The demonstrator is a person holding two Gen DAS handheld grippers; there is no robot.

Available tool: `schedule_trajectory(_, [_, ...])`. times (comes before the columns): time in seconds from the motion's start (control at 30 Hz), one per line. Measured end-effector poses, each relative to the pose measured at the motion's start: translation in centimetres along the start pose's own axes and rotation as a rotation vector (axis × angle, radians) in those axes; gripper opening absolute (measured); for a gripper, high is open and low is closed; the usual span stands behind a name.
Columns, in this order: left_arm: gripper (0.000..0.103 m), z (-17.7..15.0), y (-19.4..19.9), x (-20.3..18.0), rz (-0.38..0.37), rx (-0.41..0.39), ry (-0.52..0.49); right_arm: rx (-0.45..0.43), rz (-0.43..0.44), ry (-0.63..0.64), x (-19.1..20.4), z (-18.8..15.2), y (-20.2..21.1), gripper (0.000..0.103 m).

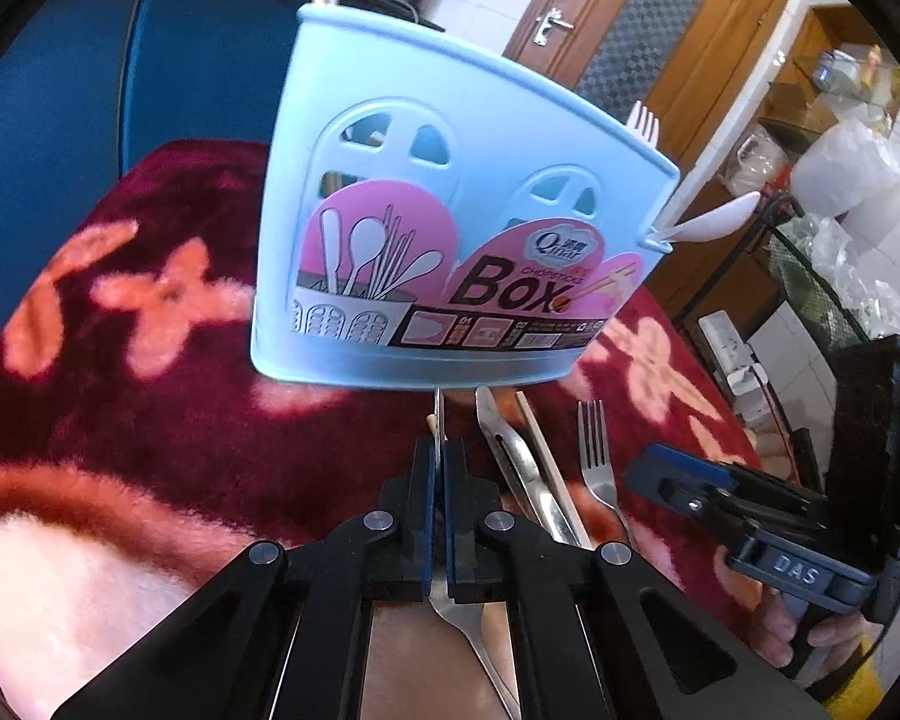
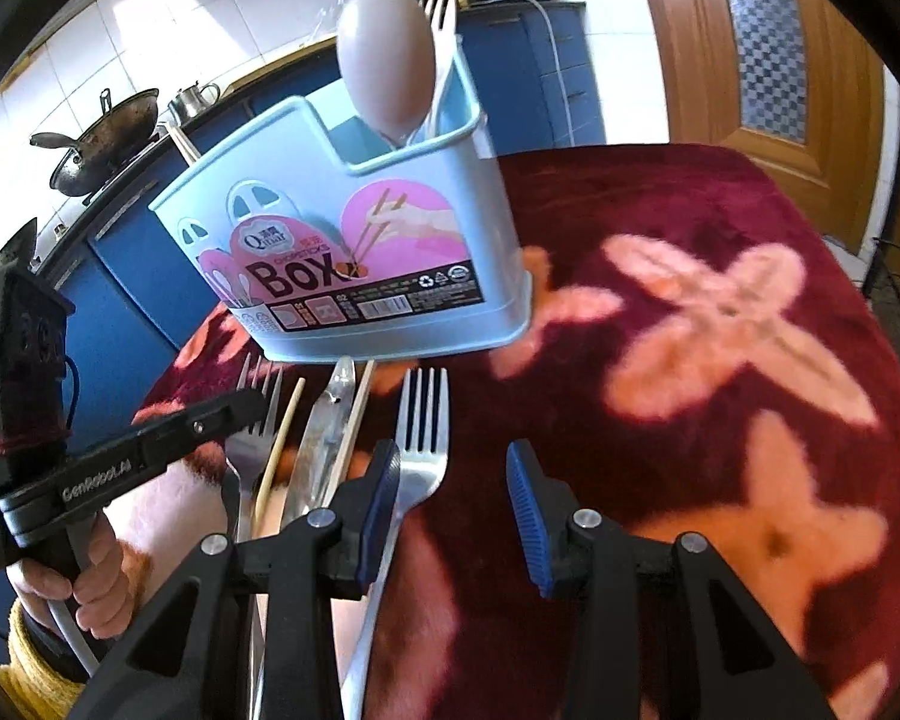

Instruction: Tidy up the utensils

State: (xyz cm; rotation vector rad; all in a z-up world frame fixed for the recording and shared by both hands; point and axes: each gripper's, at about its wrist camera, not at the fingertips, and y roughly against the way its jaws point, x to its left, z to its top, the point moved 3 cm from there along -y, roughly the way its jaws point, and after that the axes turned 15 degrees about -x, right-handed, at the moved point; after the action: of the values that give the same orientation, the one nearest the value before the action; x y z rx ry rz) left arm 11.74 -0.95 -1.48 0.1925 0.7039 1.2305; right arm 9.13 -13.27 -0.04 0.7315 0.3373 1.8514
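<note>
A light blue chopsticks box (image 1: 462,192) stands upright on the red floral cloth (image 1: 168,414); it also shows in the right wrist view (image 2: 366,252), holding a white spoon (image 2: 387,54) and a white plastic fork (image 2: 444,30). My left gripper (image 1: 438,456) is shut on a metal fork (image 1: 459,612), held edge-on just in front of the box. Metal tongs (image 1: 510,456), a chopstick (image 1: 546,456) and a second metal fork (image 1: 597,456) lie on the cloth to its right. My right gripper (image 2: 453,480) is open, its left finger beside that fork (image 2: 420,438).
Blue cabinets (image 2: 132,300) and a wok (image 2: 102,144) stand behind the table. A wooden door (image 1: 648,42) and shelves with bags (image 1: 834,180) are at the right. A second chopstick (image 2: 279,450) lies by the tongs (image 2: 324,438).
</note>
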Motion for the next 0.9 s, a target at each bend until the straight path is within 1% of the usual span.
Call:
schedule_trajectory(0.13, [0.002, -0.1, 0.0, 0.0, -0.004, -0.003, 0.001, 0.016, 0.020, -0.016, -0.2, 0.3, -1.3, 0.040])
schedule_trajectory(0.27, [0.002, -0.2, -0.1, 0.1, -0.010, 0.000, 0.010, 0.032, 0.067, -0.045, -0.4, 0.4, -2.4, 0.040])
schedule_trajectory(0.3, [0.002, -0.2, -0.1, 0.2, -0.011, -0.001, 0.011, 0.032, 0.076, -0.053, -0.4, 0.5, -2.5, 0.039])
schedule_trajectory(0.33, [0.002, -0.2, 0.0, 0.2, -0.011, -0.003, 0.013, 0.031, 0.090, -0.060, -0.5, 0.6, -2.5, 0.036])
schedule_trajectory(0.37, [0.002, -0.2, 0.1, 0.2, -0.012, -0.007, 0.013, 0.032, 0.108, -0.072, -0.5, 0.6, -2.6, 0.025])
schedule_trajectory(0.4, [0.002, -0.1, 0.2, 0.2, -0.012, -0.011, 0.012, 0.037, 0.131, -0.089, -0.5, 0.6, -2.6, 0.020])
schedule_trajectory(0.43, [0.002, -0.1, 0.3, 0.2, -0.012, -0.016, 0.012, 0.036, 0.140, -0.094, -0.6, 0.6, -2.6, 0.018])
schedule_trajectory(0.47, [0.002, -0.1, 0.4, 0.2, -0.011, -0.019, 0.012, 0.027, 0.150, -0.092, -0.5, 0.5, -2.3, 0.013])
schedule_trajectory(0.57, [0.002, 0.1, 1.1, 0.2, -0.010, -0.039, 0.016, -0.013, 0.156, -0.067, 0.0, 0.6, -1.2, 0.012])
schedule_trajectory(0.6, [0.001, 0.2, 1.4, 0.1, -0.007, -0.049, 0.015, -0.030, 0.155, -0.056, 0.3, 0.6, -0.8, 0.004])
schedule_trajectory(0.8, [0.001, 1.2, 4.2, -0.7, 0.010, -0.135, -0.018, -0.146, 0.107, 0.034, 2.0, 0.9, 2.6, 0.004])
schedule_trajectory(0.9, [0.001, 1.9, 5.5, -1.2, 0.022, -0.181, -0.047, -0.194, 0.085, 0.057, 2.6, 1.0, 4.2, 0.004])
